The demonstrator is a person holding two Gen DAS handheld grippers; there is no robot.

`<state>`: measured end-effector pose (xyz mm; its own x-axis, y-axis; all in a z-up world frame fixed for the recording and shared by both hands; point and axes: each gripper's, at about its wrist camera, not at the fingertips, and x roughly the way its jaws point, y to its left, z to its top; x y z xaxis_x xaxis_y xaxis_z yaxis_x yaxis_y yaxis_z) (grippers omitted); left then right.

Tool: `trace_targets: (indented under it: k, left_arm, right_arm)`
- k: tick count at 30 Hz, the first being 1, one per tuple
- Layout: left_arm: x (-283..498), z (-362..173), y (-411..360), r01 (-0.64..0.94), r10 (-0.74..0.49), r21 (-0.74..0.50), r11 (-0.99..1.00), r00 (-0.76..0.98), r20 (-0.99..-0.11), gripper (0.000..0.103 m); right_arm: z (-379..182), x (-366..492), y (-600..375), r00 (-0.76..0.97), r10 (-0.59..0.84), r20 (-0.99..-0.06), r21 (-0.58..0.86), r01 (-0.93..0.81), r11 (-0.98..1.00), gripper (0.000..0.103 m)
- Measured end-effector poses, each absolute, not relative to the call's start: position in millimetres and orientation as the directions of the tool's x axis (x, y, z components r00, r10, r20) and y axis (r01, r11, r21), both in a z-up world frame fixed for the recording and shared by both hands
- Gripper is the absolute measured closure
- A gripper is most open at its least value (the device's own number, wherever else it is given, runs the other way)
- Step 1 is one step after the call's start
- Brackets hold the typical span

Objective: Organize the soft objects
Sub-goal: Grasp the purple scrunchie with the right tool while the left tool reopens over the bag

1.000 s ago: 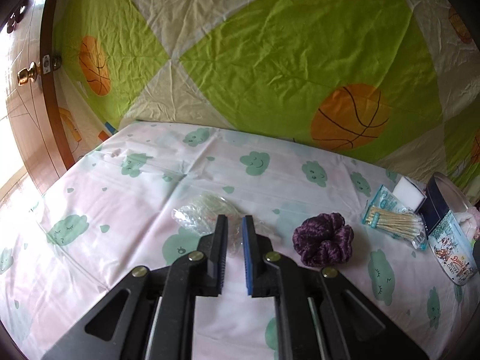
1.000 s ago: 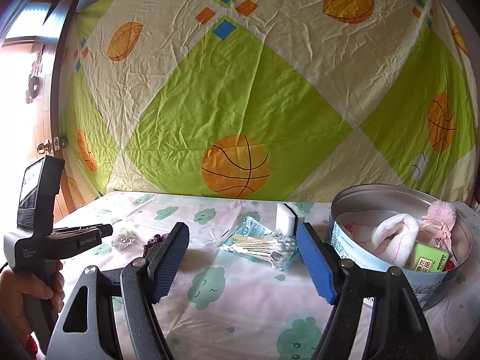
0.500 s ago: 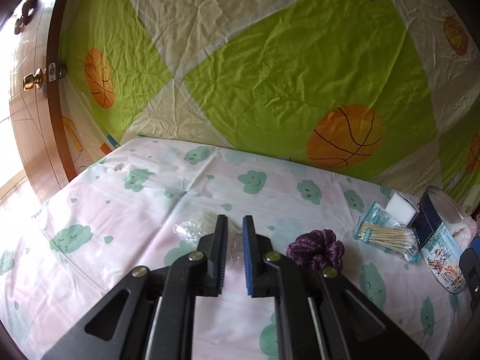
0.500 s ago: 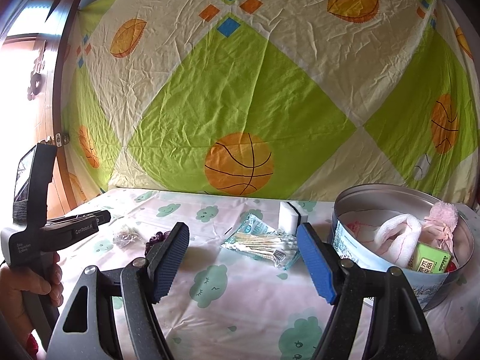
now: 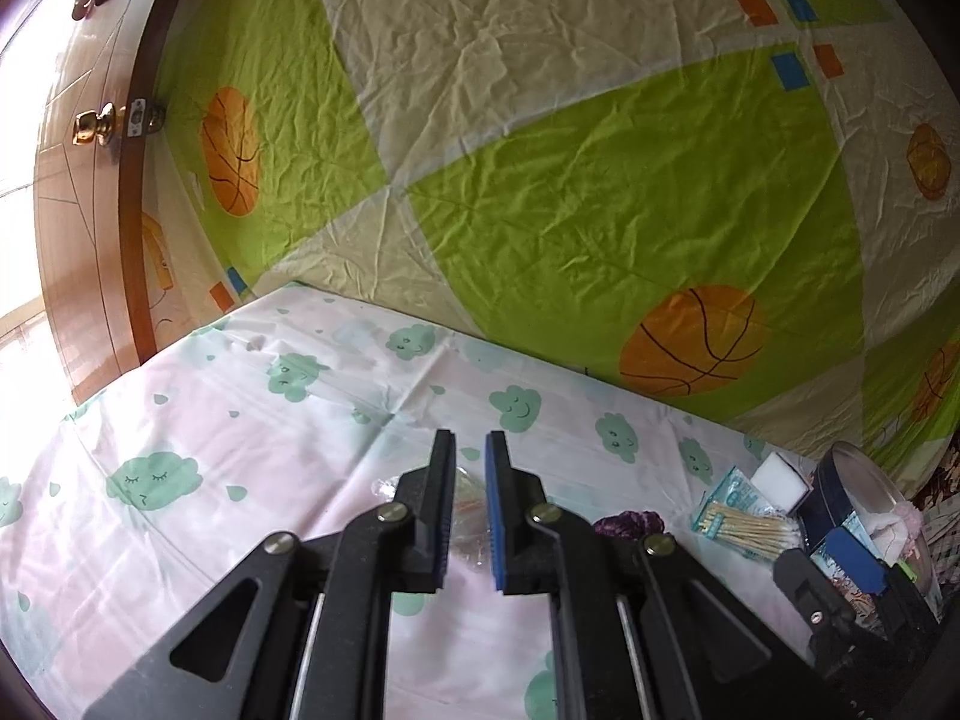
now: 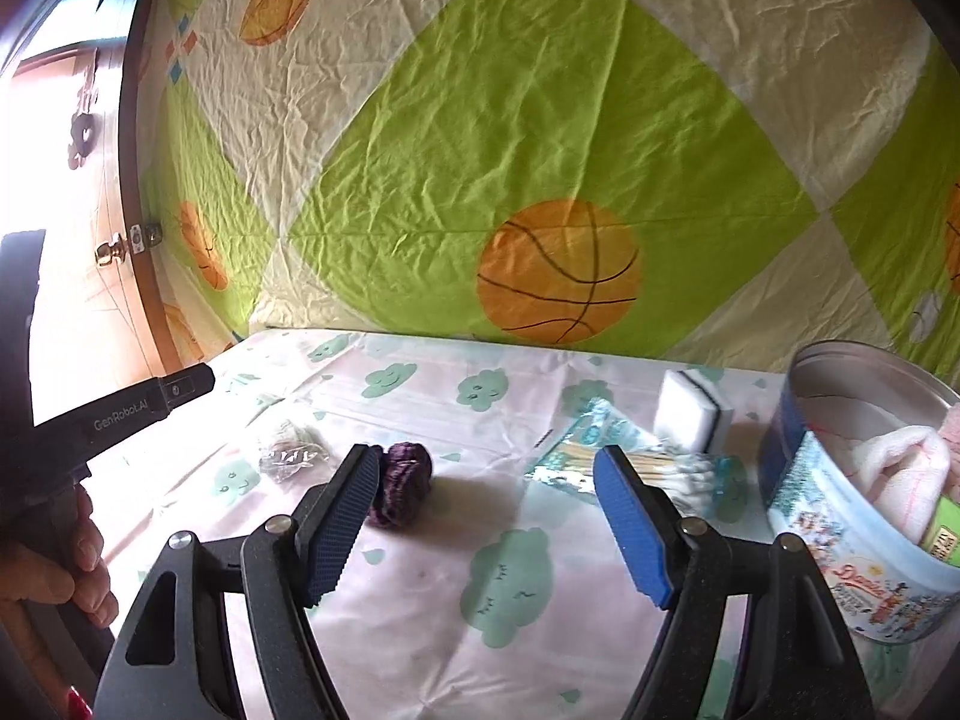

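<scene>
Cloud-print tablecloth (image 6: 420,630); right gripper (image 6: 486,522) wide near scrunchie (image 6: 402,480); left gripper (image 5: 470,504) seemingly closed, empty.

Table w/ cloud-print cloth (image 6: 420,648): purple scrunchie (image 6: 403,480), clear bag (image 6: 291,453), cotton swabs (image 6: 630,462), sponge (image 6: 690,408), tin (image 6: 840,552).

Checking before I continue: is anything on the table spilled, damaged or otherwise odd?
Nothing stands out. The purple scrunchie, clear bag, cotton swab pack and white sponge lie loose but intact on the tablecloth. The tin stands upright, its contents inside.
</scene>
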<state>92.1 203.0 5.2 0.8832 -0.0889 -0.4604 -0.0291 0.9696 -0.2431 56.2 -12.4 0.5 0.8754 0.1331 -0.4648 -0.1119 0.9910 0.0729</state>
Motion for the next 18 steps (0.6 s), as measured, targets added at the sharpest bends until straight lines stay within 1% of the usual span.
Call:
trace_targets:
  k: [3,6,9,10,12,13,16,17,18]
  left_arm:
    - [87.2,11.2,206.4,-0.008,-0.111,-0.269,0.963,0.900,-0.423,0.096]
    - [83.9,16.5,214.8,-0.040,-0.070,-0.257,0.966,0.911,-0.407,0.096]
    - [89.3,12.7,225.7,-0.112,-0.005,-0.233,0.966,0.893,-0.451,0.096]
    - [92.1,9.9,229.1,-0.123,-0.003,-0.238,0.964,0.884,-0.468,0.096]
    - [96.5,6.5,232.5,-0.122,-0.020,-0.257,0.959,0.872,-0.490,0.096]
    - [97.8,5.0,232.0,-0.120,-0.025,-0.258,0.959,0.868,-0.497,0.096]
    - [101.1,0.7,229.1,-0.119,-0.026,-0.246,0.962,0.855,-0.518,0.095]
    - [102.8,-1.4,229.8,-0.123,-0.030,-0.254,0.959,0.850,-0.525,0.094]
    - [104.5,-4.1,230.6,-0.127,-0.035,-0.263,0.956,0.846,-0.532,0.090]
  right_arm:
    - [-7.7,83.1,10.7,0.827,0.178,-0.533,0.104,-0.145,0.984,0.027]
    - [-19.9,112.0,28.4,0.760,0.196,-0.620,0.129,-0.147,0.981,0.027]
    - [-34.6,134.8,33.7,0.692,0.203,-0.693,0.175,-0.112,0.978,0.027]
    - [-39.4,141.5,35.9,0.666,0.216,-0.714,0.188,-0.115,0.975,0.029]
    - [-45.4,149.1,40.6,0.635,0.226,-0.739,0.190,-0.126,0.974,0.038]
    - [-44.8,148.6,42.1,0.639,0.232,-0.733,0.188,-0.137,0.972,0.058]
    - [-46.4,147.5,40.5,0.631,0.264,-0.729,0.213,-0.157,0.964,0.067]
    - [-45.6,145.6,37.9,0.635,0.267,-0.725,0.216,-0.159,0.963,0.068]
    - [-43.1,140.8,34.8,0.649,0.270,-0.711,0.219,-0.160,0.963,0.068]
